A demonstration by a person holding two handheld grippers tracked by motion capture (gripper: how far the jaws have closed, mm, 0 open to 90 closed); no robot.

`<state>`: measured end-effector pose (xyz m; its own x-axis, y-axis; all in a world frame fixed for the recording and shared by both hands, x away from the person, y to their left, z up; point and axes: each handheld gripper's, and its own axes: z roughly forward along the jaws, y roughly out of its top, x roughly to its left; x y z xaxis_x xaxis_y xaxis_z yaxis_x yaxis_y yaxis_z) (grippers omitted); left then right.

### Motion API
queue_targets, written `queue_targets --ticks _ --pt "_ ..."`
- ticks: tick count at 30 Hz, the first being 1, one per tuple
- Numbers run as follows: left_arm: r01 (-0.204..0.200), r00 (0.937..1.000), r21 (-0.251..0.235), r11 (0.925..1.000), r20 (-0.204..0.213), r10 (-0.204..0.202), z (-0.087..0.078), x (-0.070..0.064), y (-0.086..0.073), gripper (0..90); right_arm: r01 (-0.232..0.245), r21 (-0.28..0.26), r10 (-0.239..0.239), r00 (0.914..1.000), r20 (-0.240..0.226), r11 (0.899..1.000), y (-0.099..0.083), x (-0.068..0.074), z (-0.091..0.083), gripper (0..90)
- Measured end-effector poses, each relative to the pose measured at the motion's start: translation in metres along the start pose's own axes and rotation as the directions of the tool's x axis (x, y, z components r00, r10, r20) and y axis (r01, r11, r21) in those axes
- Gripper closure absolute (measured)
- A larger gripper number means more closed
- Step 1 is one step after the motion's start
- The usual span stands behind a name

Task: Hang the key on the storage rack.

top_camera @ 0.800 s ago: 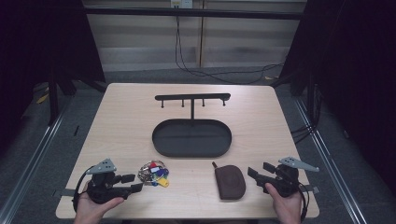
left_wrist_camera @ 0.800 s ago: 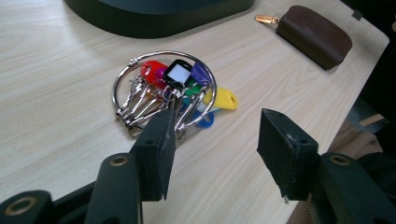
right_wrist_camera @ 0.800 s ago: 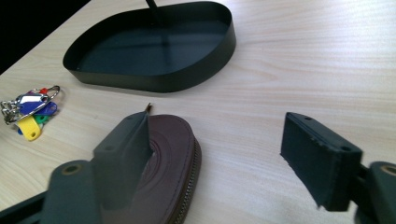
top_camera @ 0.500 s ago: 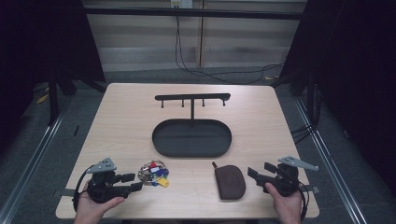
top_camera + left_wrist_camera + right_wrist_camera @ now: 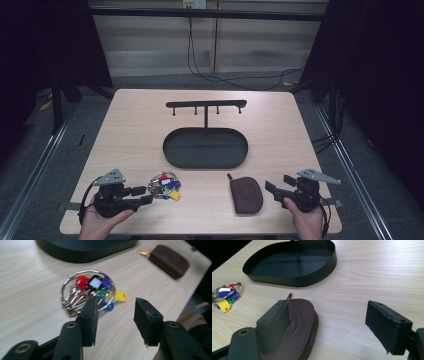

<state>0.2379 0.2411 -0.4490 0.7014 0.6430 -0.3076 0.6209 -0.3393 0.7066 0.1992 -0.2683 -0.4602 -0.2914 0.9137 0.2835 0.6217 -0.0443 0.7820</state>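
A bunch of keys with coloured tags on a metal ring (image 5: 165,185) lies near the table's front left. My left gripper (image 5: 143,195) rests open just left of it; in the left gripper view the keys (image 5: 96,283) lie just beyond the spread jaws (image 5: 117,307). A brown zip pouch (image 5: 246,195) lies front right. My right gripper (image 5: 272,187) is open beside its right edge. In the right gripper view the pouch (image 5: 302,318) sits behind the left jaw, and the gap between the jaws (image 5: 329,312) holds only bare table.
A black oval tray (image 5: 205,165) stands mid-table, with a black T-shaped hook rack (image 5: 206,105) rising from its back. The tray's wall (image 5: 294,281) is beyond the pouch. The table's front edge is close under both hands.
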Motion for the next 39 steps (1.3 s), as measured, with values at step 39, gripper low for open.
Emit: queue_targets --ticks 39 --pt "-0.099 0.995 0.273 0.9569 0.014 0.099 0.019 -0.018 0.08 68.1 0.013 0.021 -0.014 0.9997 0.019 1.0 -0.001 0.001 0.003 14.7"
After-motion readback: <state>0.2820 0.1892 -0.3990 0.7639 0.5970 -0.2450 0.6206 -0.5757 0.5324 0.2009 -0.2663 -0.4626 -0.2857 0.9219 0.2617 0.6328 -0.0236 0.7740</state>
